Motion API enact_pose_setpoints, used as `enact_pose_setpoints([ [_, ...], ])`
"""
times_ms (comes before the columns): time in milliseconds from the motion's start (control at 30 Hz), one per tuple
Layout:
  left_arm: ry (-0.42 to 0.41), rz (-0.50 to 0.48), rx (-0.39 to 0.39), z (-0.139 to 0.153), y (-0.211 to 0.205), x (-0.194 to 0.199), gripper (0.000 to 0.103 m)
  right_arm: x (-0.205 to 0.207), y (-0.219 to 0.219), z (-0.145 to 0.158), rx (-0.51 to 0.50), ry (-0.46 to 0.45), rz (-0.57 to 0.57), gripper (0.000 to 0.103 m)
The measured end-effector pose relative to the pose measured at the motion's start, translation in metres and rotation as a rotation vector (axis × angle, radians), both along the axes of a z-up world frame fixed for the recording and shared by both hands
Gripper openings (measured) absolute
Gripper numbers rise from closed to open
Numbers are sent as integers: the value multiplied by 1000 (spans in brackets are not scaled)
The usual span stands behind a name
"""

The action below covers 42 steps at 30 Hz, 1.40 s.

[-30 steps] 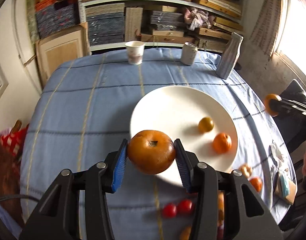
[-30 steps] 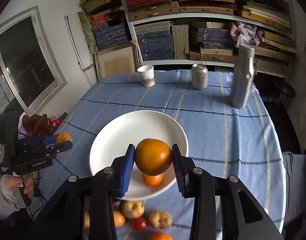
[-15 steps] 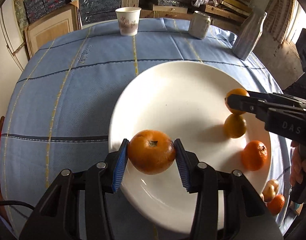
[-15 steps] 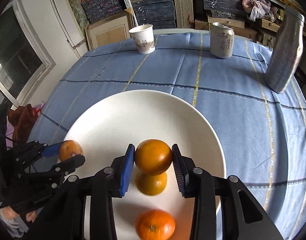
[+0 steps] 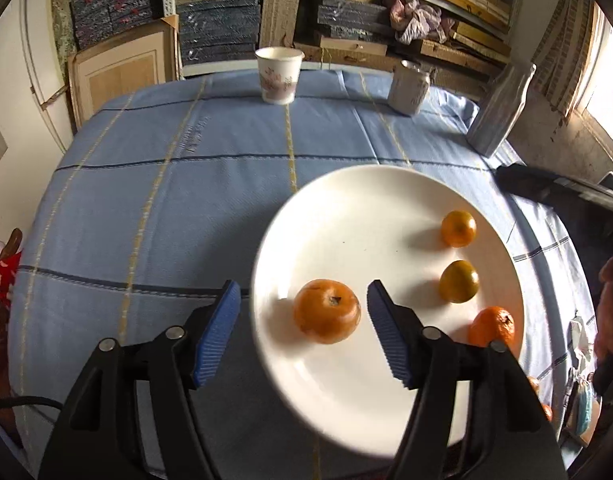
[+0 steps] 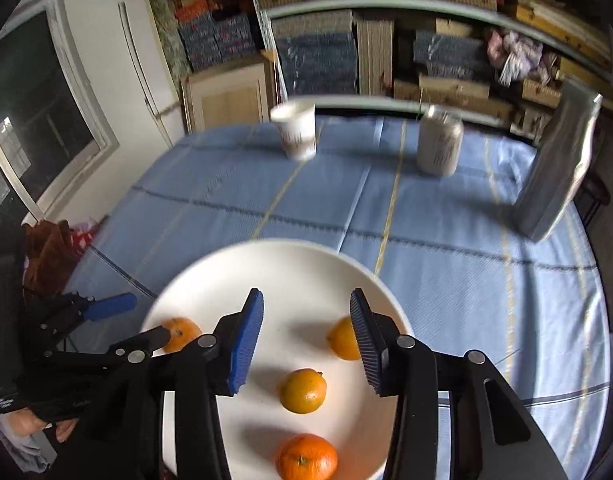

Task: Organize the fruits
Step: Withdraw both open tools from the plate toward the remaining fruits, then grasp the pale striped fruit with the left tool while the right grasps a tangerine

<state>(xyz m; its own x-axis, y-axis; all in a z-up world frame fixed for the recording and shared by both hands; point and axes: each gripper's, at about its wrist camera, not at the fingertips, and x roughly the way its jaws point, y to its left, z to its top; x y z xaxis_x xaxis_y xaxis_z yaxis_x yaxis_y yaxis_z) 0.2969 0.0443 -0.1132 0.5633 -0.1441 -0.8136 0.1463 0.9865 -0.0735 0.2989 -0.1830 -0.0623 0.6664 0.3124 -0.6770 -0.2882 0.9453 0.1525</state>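
Blue ribbed pads of the left gripper (image 5: pixel 302 330) stand spread apart, gripping nothing; the big orange fruit (image 5: pixel 327 311) sits between them on the near-left part of the white plate (image 5: pixel 346 208), touching neither pad. Likewise the right gripper (image 6: pixel 306 346) is spread wide and empty, with a yellowish citrus (image 6: pixel 303 390) just below its gap. Beyond, on the blue checked tablecloth (image 5: pixel 186 200), stand a paper cup (image 5: pixel 278 75), a can (image 5: pixel 409 88) and a grey bottle (image 5: pixel 502 110). Any retreat would probably go straight back, since each fruit lies dead ahead.
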Motion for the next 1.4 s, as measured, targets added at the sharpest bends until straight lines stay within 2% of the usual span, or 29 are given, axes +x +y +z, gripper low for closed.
enact_pose_setpoints([
  [100,-22,18,3,14,13,-29,69,-35,-15,28,0,-89,-31,69],
  [233,-7,23,14,15,25,-77,71,-89,-26,32,-49,-118,-42,76],
  [367,62,-30,13,2,29,-128,74,-142,-36,14,-72,-85,-46,80],
  [500,112,-124,46,-19,18,-181,74,-185,-50,-13,-41,14,-68,82],
  [567,118,-161,68,-26,8,-194,74,-199,-54,-23,-27,57,-79,82],
  [700,97,-214,77,-31,-8,-201,74,-218,-59,-41,-15,151,-90,83],
  [933,121,-282,88,-47,-29,-198,75,-237,-73,-41,-39,153,-146,90],
  [1000,143,-298,104,-56,-34,-193,77,-238,-81,-42,-23,168,-169,90],
  [1067,153,-303,108,-62,-35,-191,84,-240,-86,-42,-12,176,-182,90],
  [1133,138,-300,124,-65,-34,-190,90,-240,-88,-43,-15,178,-190,90],
  [1200,122,-284,107,-64,-28,-187,91,-241,-89,-43,-16,176,-193,90],
  [1300,125,-259,34,-61,-15,-182,85,-241,-89,-43,-16,176,-193,90],
  [1367,143,-265,-22,-61,-13,-177,72,-241,-89,-44,-17,178,-193,90],
  [1400,154,-275,-36,-61,-15,-176,70,-241,-89,-44,-17,181,-194,90],
])
